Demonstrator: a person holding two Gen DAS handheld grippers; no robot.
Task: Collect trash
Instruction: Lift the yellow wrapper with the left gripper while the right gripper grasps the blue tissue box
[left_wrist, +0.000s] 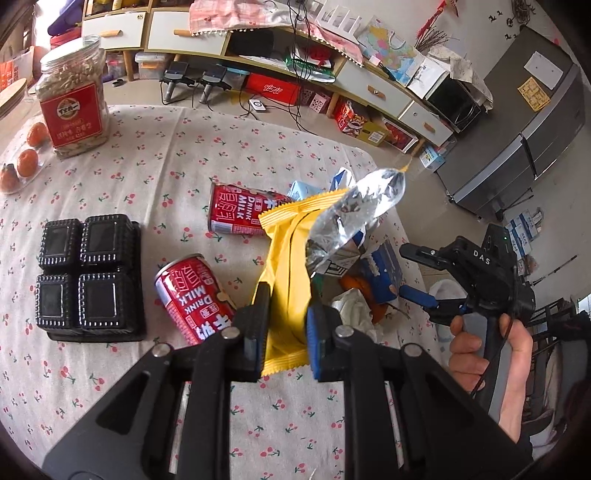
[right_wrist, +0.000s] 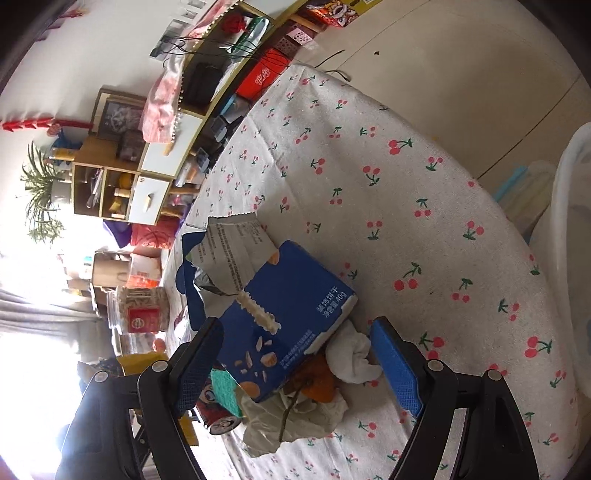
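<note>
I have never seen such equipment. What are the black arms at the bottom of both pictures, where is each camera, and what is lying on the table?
There is no robot here. A person holds one pair of hand-operated tongs in each hand, each carrying a camera that looks along its fingers.

The left camera shows the left tongs shut on a yellow wrapper. The person's hand holds the right tongs beside it.

The right camera shows the right tongs open over a trash pile: a blue biscuit box and crumpled tissue.

The cherry tablecloth also holds two red milk cans, a black tray and a jar.
</note>
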